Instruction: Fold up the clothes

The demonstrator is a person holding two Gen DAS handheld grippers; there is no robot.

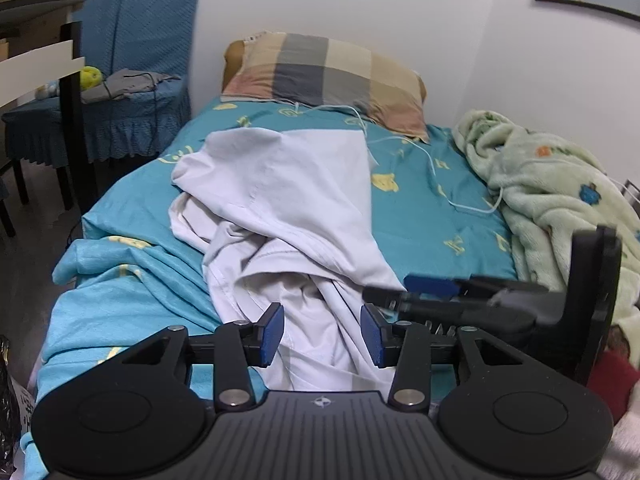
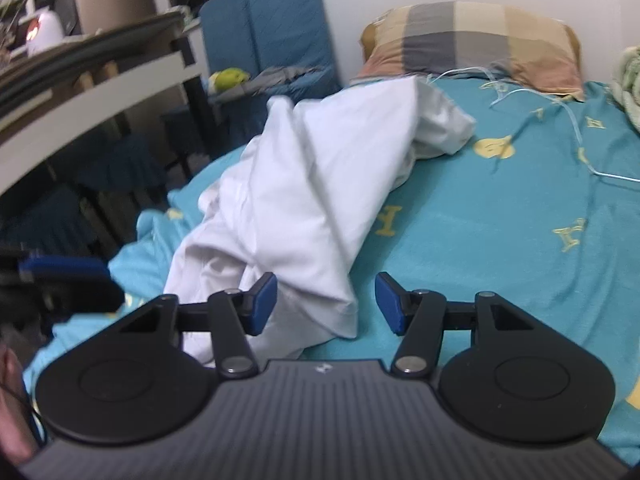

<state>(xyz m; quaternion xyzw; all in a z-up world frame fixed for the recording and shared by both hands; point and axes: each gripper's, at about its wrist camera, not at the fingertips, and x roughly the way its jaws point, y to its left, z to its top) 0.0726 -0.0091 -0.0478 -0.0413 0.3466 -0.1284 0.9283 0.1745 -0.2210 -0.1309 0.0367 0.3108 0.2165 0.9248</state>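
A crumpled white garment [image 1: 288, 208] lies on the teal bed sheet [image 1: 424, 216], bunched and twisted toward the near edge. My left gripper [image 1: 322, 334] is open, its blue pads on either side of the garment's near bunched end. In the right wrist view the garment [image 2: 296, 184] runs from the pillow side down to the gripper. My right gripper [image 2: 326, 304] is open, with the garment's hem corner between its pads. The right gripper [image 1: 424, 292] also shows in the left wrist view, at the garment's right edge.
A plaid pillow [image 1: 332, 76] lies at the head of the bed by the wall. A pale green fleece blanket [image 1: 560, 184] is heaped on the right. A white cable [image 1: 436, 172] runs across the sheet. A blue-covered chair [image 1: 132, 60] and a table [image 1: 36, 20] stand to the left.
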